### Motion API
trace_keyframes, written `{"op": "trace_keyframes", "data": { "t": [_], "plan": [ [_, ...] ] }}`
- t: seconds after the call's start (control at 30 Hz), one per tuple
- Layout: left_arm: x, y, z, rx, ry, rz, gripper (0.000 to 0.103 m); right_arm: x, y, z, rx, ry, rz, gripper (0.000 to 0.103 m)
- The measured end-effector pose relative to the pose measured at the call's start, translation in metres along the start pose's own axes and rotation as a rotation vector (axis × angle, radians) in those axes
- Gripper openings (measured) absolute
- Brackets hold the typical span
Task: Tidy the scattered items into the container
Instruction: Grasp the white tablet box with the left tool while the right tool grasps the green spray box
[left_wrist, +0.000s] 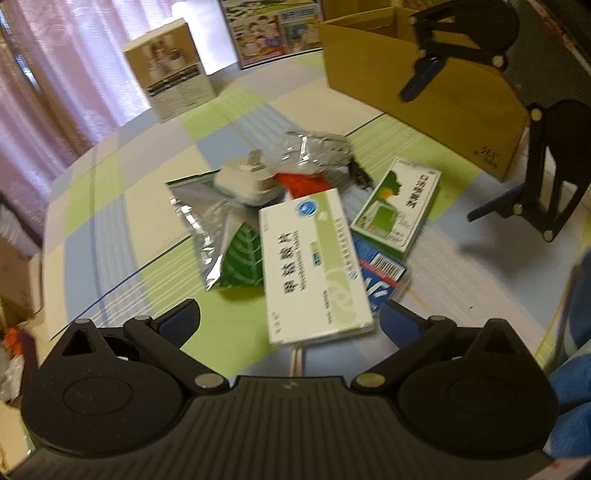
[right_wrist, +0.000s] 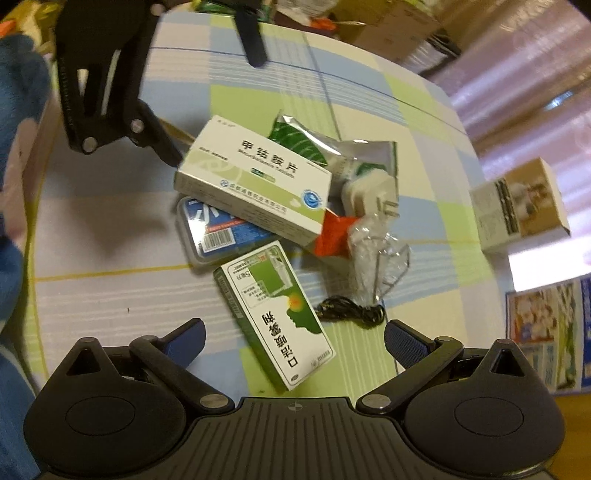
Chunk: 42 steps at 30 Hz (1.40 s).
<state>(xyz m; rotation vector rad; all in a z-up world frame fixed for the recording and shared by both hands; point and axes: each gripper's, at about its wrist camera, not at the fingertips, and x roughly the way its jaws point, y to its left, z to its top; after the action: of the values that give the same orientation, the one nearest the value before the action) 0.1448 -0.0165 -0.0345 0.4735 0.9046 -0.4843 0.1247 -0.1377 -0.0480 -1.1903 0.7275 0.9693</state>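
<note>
The wide-spread left gripper frames a long white-and-green cardboard medicine box; at two o'clock, the brown cardboard container. The right gripper gapes over a green carton.

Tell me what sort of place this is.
Most likely a room in a home, set up for a tidying job. Pink curtains hang behind a table with a checked cloth, medicine boxes and a plug lie scattered on it, and a cardboard box stands ready.

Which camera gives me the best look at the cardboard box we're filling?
Left wrist: the cardboard box stands at the table's far right, one side wall and open top visible, with the right gripper in front. The right wrist view does not show it.
</note>
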Motion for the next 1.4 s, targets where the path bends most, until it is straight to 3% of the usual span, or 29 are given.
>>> {"op": "trace_keyframes", "data": {
  "t": [0.17,0.4,0.57,0.9,0.97,1.2,1.27,1.4],
  "plan": [
    [0.017,0.004,0.014,-0.006,0.018,-0.089,0.097,0.008,-0.006,0.003,-0.033,-0.012,0.048,0.101],
    [0.049,0.002,0.026,0.029,0.1,-0.119,0.084,0.023,-0.01,0.007,-0.103,0.001,0.13,0.099],
    [0.059,0.007,0.025,0.023,0.11,-0.128,0.08,0.042,-0.017,0.013,-0.118,0.014,0.166,0.088],
    [0.06,0.015,0.026,0.022,0.088,-0.159,0.071,0.075,-0.015,0.019,-0.143,0.061,0.229,0.082],
    [0.057,0.013,0.025,0.042,0.086,-0.154,0.071,0.082,-0.015,0.02,-0.133,0.074,0.24,0.072],
    [0.047,0.01,0.019,0.083,0.071,-0.147,0.069,0.082,-0.017,0.022,0.012,0.129,0.275,0.057],
    [0.043,0.01,0.017,0.074,0.065,-0.151,0.069,0.08,-0.017,0.02,0.109,0.163,0.264,0.054],
    [0.033,0.006,0.013,0.041,0.059,-0.167,0.068,0.07,-0.015,0.003,0.343,0.166,0.321,0.053]
  ]
}}
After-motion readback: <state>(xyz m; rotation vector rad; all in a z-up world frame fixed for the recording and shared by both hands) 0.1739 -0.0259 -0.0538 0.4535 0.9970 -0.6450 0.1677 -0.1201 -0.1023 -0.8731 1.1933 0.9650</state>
